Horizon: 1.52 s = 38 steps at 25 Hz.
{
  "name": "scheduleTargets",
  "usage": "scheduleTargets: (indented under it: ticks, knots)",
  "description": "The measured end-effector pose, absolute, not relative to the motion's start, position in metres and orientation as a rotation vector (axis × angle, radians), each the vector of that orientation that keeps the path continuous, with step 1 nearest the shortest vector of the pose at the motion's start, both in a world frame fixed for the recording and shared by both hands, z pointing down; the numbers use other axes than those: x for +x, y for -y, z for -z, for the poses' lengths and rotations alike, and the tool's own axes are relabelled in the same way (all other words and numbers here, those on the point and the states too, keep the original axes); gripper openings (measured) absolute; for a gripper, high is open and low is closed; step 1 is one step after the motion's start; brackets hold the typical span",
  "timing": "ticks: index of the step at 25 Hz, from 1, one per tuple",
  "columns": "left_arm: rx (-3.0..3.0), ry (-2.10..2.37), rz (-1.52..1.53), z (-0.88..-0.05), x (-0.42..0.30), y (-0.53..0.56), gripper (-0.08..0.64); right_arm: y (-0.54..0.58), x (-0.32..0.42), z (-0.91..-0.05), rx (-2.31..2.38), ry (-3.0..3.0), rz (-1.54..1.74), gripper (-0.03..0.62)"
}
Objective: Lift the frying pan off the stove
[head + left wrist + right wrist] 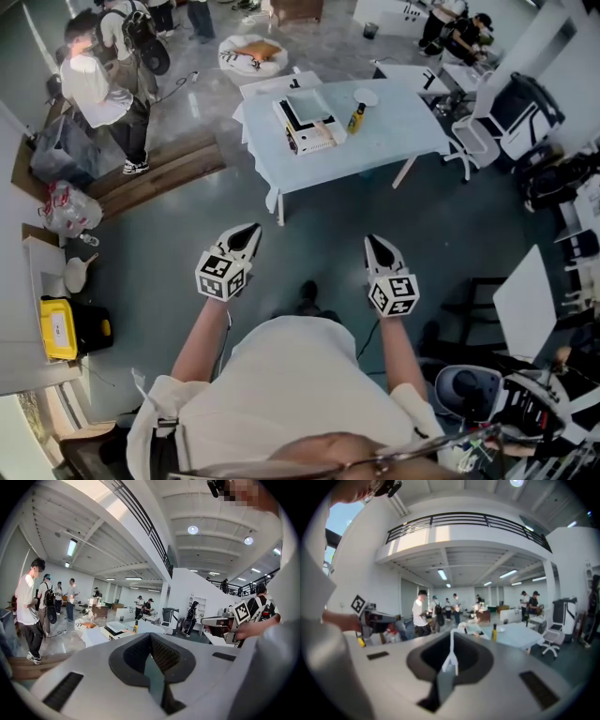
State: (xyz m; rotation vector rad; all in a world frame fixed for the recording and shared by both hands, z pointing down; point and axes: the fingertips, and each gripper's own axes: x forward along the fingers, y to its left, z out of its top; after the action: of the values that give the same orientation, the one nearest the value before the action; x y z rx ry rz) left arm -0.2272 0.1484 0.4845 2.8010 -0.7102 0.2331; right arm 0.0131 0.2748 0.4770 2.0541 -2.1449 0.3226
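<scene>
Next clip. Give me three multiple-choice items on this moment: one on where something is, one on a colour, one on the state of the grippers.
1. In the head view, where is the yellow bottle?
A) on the table, right of the stove
B) on the floor
C) in a gripper

2. What colour is the top of the box near that view's left edge?
A) red
B) yellow
C) green

3. How do the left gripper and right gripper stand?
A) both wide open
B) one clamped on a pan handle
C) both shut, empty

Key:
1 A: the bottle stands on the table just beside the stove.
2 B: its top is bright yellow.
3 C: each gripper view shows the jaws together with nothing between them.
</scene>
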Motion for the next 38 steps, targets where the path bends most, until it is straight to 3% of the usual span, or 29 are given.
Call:
scheduleTargets:
  ticks: [38]
  knots:
    - [2.713, 0.910, -0.295, -0.501, -0.060, -0.003, 0.029, -0.086, 0.178, -0.497, 1.838, 2.331, -0.359, 0.038]
